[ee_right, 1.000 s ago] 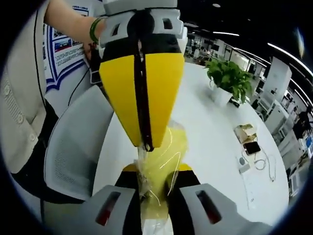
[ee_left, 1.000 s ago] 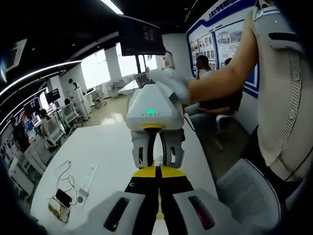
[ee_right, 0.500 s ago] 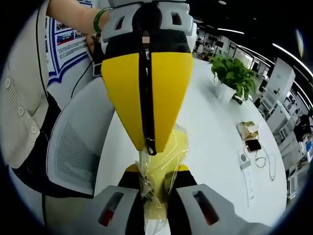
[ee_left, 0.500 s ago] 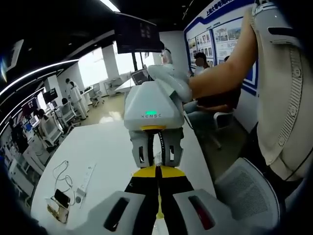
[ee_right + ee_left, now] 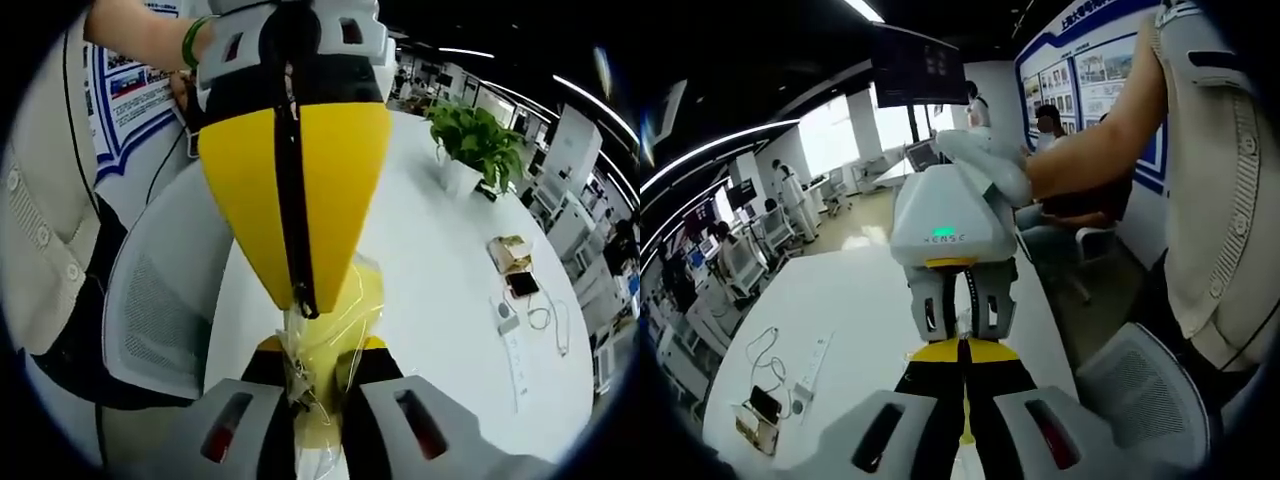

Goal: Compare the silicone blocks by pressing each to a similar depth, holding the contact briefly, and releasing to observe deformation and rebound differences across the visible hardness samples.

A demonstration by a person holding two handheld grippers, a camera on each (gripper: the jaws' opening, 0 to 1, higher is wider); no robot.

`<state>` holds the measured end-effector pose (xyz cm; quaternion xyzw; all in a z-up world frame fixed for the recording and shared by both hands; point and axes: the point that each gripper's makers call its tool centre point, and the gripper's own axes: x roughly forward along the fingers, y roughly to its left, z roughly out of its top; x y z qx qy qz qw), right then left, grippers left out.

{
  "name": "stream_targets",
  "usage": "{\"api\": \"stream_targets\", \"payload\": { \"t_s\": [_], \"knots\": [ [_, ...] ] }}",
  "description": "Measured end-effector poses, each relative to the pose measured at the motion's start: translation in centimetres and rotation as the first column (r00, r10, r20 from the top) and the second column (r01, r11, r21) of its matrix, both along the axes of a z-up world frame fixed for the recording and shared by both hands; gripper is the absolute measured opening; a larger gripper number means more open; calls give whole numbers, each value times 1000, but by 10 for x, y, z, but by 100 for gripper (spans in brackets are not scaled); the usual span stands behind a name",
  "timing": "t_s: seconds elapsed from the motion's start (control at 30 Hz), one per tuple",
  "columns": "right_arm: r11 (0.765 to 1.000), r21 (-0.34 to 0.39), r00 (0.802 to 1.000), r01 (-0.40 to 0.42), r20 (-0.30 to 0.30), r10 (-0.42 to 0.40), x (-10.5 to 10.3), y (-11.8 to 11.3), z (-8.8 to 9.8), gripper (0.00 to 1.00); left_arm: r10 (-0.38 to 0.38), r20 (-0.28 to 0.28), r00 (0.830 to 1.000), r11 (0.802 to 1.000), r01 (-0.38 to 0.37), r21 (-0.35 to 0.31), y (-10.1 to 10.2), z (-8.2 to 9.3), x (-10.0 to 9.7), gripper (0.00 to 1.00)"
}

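Gleaming white table [image 5: 440, 260] in busy office.

Both views hung close above the white table [image 5: 855, 300], facing each other tip to tip, sharing table and mesh chair [image 5: 165, 290].

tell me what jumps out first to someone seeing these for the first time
In the right gripper view, the left gripper hangs tip-down at centre, its yellow jaws shut, pinching a clear-wrapped yellow block that the right gripper also holds. In the left gripper view the right gripper's white body with a green light faces the camera above a white table.
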<state>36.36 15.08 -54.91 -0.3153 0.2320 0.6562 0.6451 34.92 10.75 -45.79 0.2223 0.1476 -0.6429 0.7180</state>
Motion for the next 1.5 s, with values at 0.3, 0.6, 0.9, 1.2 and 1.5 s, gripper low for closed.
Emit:
{"api": "stream_targets", "payload": {
  "t_s": [0.3,0.6,0.9,1.2,1.5],
  "knots": [
    [1000,-4,1000,-4,-11,4,-3,-2,-2,4,-4,1,1000,1000,4,6,-5,-1,-5,0],
    [1000,-3,999,0,-37,0,-5,-2,-2,4,-6,0,1000,1000,6,6,-6,-1,-5,0],
    [1000,-1,1000,0,-25,0,-2,-1,-3,4,-5,0,1000,1000,5,8,0,-3,2,0],
    [1000,-2,1000,0,-31,0,-1,-1,-5,4,-5,-2,1000,1000,5,14,2,-6,5,0],
    [1000,-6,999,1,-40,-1,0,-1,-8,4,-3,-7,1000,1000,3,16,4,-9,10,0]
  ]
}}
